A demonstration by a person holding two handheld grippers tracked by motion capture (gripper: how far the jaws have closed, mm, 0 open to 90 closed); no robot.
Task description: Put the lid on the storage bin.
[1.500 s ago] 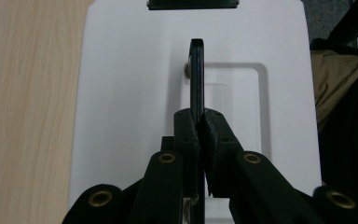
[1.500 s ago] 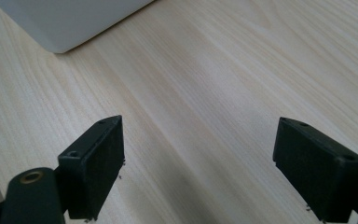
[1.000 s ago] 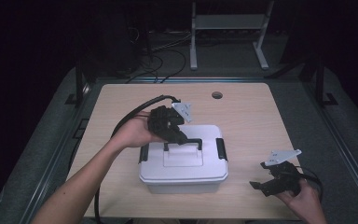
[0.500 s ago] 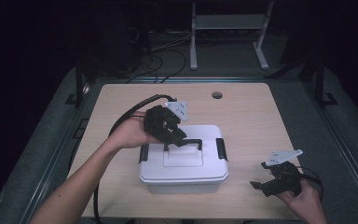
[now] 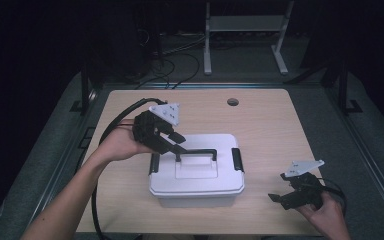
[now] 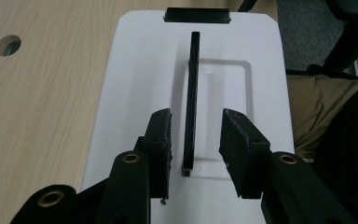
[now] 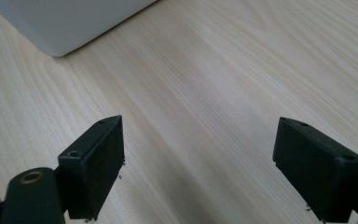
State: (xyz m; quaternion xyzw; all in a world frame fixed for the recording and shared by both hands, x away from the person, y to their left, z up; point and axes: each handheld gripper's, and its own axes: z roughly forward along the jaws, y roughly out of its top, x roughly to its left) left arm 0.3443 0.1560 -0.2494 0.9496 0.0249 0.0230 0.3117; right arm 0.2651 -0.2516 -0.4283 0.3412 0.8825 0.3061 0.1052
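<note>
A white lidded storage box [image 5: 197,177] stands in the middle of the wooden table [image 5: 270,125], with black latches at both ends. Its black carry handle [image 5: 196,152] stands up from the lid. My left gripper [image 5: 178,143] is at the handle's left end. In the left gripper view the handle [image 6: 193,84] runs edge-on between the two pads [image 6: 161,135] with a gap on each side. The left gripper's [image 6: 198,122] jaws have just been opening and do not press on it. My right gripper [image 5: 280,198] rests open near the table's front right corner, and its jaws [image 7: 198,140] hold nothing.
A round cable hole [image 5: 233,102] sits near the table's far edge. A corner of the white box [image 7: 70,23] lies left of and beyond the right gripper. A metal stand [image 5: 244,30] and cables lie on the floor behind the table.
The left gripper's jaws have parted from the handle and the hand has drawn back a little to the left. The right hand has kept still.
</note>
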